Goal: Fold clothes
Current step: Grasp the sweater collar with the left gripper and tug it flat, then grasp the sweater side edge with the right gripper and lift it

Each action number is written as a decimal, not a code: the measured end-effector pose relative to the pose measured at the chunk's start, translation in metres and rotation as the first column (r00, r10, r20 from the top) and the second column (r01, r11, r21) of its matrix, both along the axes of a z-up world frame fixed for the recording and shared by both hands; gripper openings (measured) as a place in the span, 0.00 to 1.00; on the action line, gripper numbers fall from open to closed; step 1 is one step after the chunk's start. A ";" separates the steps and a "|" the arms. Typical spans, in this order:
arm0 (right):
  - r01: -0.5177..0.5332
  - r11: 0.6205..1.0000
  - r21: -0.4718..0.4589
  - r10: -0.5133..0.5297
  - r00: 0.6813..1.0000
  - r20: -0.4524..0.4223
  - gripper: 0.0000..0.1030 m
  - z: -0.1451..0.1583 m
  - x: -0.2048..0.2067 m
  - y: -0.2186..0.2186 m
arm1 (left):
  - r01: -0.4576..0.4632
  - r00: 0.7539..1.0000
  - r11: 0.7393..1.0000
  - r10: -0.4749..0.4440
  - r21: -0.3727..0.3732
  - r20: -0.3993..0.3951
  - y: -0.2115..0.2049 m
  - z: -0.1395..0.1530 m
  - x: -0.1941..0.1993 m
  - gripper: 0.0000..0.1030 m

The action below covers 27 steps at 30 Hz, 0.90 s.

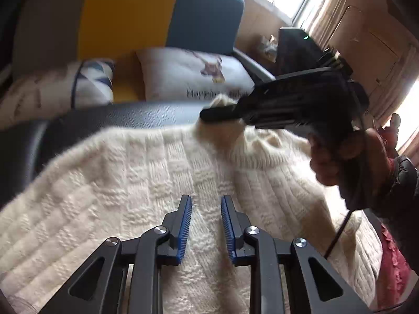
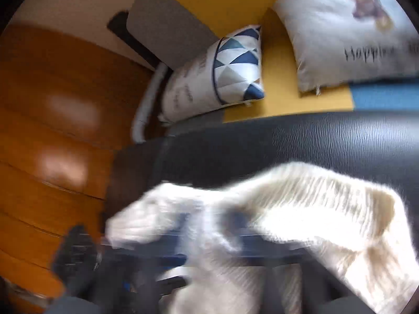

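Observation:
A cream knitted sweater (image 1: 131,172) lies spread on a black leather surface (image 1: 117,115). My left gripper (image 1: 206,201) hovers just over its middle, open, with nothing between the blue pads. At the sweater's far edge my right gripper (image 1: 217,111), held by a hand (image 1: 335,162), is shut on a pinch of knit and lifts it off the surface. In the blurred right wrist view the sweater (image 2: 314,204) drapes across my right gripper (image 2: 209,222) and hides most of its fingers.
Behind the leather surface (image 2: 288,141) is a yellow and teal sofa (image 1: 131,13) with a white printed cushion (image 1: 193,73) and a blue-triangle cushion (image 2: 222,70). Wooden floor (image 2: 52,130) lies to the left. A red cloth (image 1: 392,261) sits at the right edge.

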State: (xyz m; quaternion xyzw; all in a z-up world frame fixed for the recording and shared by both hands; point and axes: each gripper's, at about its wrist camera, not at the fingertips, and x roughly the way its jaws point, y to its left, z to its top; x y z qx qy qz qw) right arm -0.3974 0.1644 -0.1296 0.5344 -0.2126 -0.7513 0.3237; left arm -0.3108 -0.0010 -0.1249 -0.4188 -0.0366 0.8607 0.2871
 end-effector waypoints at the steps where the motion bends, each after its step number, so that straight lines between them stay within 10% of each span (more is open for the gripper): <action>1: -0.021 0.999 0.031 0.022 1.000 -0.021 0.04 0.003 0.000 -0.008 | -0.016 0.999 1.000 0.016 0.004 -0.042 -0.003 0.007 0.003 0.22; 6: 0.014 0.998 0.064 -0.004 0.988 -0.157 0.04 0.027 -0.015 -0.018 | -0.129 0.991 0.985 0.124 -0.118 -0.051 -0.016 0.001 -0.012 0.22; 16: 0.028 0.997 0.065 -0.025 0.999 -0.047 0.05 -0.006 -0.034 -0.007 | -0.157 0.980 0.984 0.166 -0.086 0.113 -0.035 -0.015 -0.029 0.20; 20: 0.020 0.999 0.040 -0.016 0.996 -0.086 0.16 0.023 -0.001 0.024 | -0.173 0.973 0.982 0.182 -0.076 0.142 -0.035 -0.008 -0.030 0.26; 24: 0.035 0.996 0.080 -0.025 0.991 -0.129 0.49 0.049 0.068 0.072 | -0.126 0.985 0.991 0.130 -0.041 0.117 -0.018 0.011 0.011 0.26; 27: 0.100 0.987 0.123 -0.082 0.987 -0.141 0.50 0.061 0.137 0.123 | -0.071 0.991 0.997 0.072 -0.017 0.114 -0.004 0.016 0.057 0.26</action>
